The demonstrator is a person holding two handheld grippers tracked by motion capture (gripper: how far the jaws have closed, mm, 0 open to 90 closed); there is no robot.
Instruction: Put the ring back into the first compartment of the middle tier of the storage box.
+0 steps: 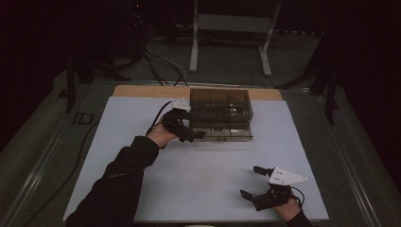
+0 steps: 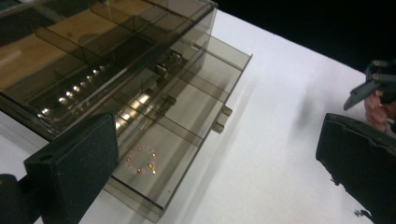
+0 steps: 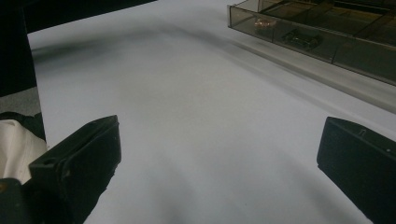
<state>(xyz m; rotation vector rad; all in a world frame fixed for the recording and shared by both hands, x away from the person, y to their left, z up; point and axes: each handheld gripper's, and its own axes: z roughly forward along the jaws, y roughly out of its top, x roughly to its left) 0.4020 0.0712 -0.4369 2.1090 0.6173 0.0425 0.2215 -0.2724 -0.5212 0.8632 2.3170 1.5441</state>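
Observation:
A smoky clear drawer box stands at the back middle of the white table. Its lowest drawer is pulled out, and a pink bead bracelet lies in the front compartment. My left gripper hovers at the box's front left corner; in the left gripper view this gripper is open over the drawer, holding nothing. My right gripper rests open near the table's front right, empty. From the right gripper view, that gripper faces bare table, with the box and bracelet far off.
A small dark object lies in another drawer compartment. Behind the table, a white metal stand and cables sit on the floor. A wooden strip edges the table's far side.

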